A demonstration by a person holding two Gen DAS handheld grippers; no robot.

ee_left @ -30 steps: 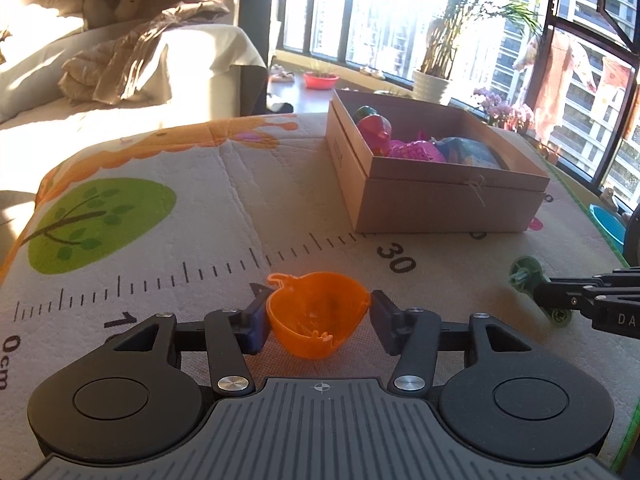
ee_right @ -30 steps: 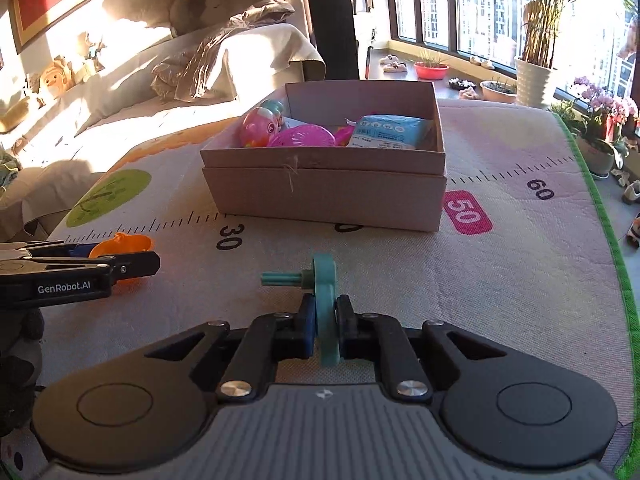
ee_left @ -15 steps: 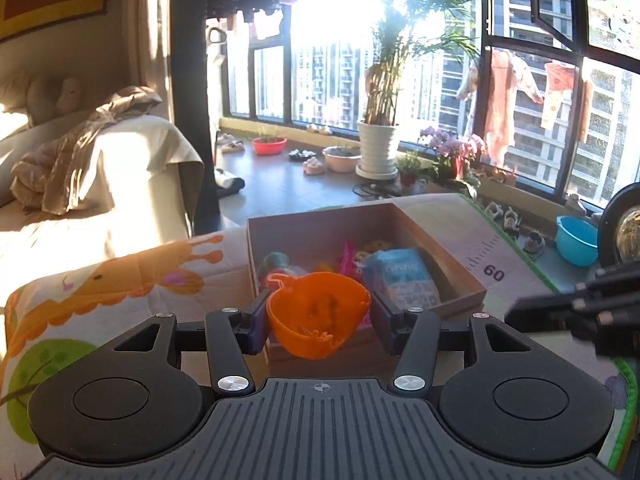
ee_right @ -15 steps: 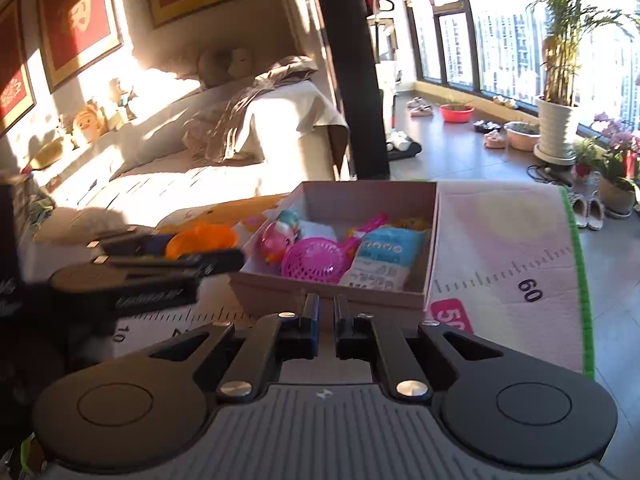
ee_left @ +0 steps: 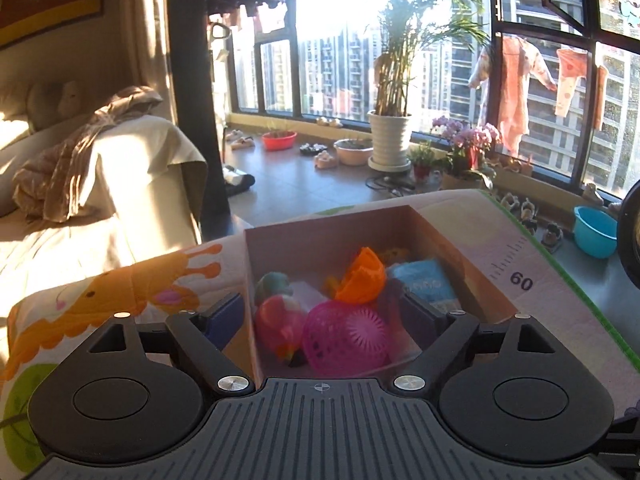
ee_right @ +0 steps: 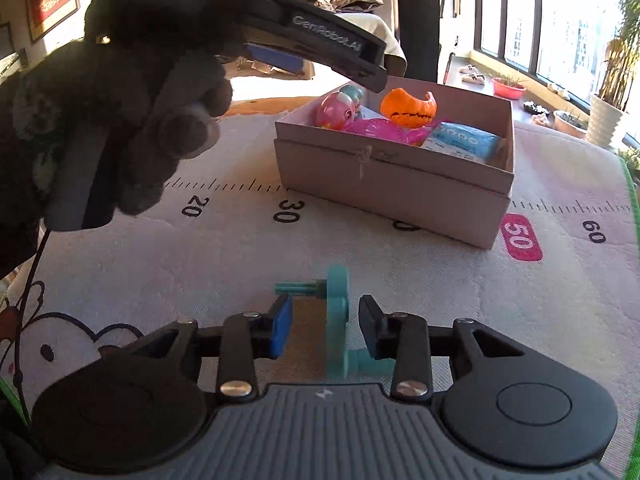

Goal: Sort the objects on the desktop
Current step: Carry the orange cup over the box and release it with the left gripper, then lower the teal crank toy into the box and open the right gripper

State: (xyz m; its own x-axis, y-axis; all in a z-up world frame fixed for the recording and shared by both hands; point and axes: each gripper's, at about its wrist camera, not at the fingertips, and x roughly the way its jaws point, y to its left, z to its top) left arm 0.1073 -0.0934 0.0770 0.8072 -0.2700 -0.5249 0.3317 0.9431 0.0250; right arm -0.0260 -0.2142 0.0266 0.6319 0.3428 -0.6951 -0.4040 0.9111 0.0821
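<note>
Our left gripper (ee_left: 320, 320) stood with its fingers (ee_left: 224, 316) spread wide and empty, low in the frame over the cardboard box (ee_left: 328, 228); the orange cup (ee_left: 362, 276) lay tipped on its side inside the box, just beyond the fingers, atop the pink mesh ball (ee_left: 346, 342) and beside the blue packet (ee_left: 426, 282). Half a second before, that cup had been pinched between those fingers above the box; now it was out of them, so we judged the drop done.

Our right gripper (ee_right: 324, 326) held its fingers (ee_right: 280, 330) apart around the teal wheel toy (ee_right: 338, 312), which stood on edge on the printed mat (ee_right: 200, 248) at the lower centre of the frame, touching neither finger as far as we could tell; a second before, the fingers had been shut on it, and half a second before they stood shut with no toy in view.

We judged the step in hand to be the wheel's pickup; the next move called for closing squarely on the thin disc, lifting it and carrying it to the box at the upper right; the left gripper (ee_right: 320, 46), hanging over the box's left edge, needed to clear away first.
</note>
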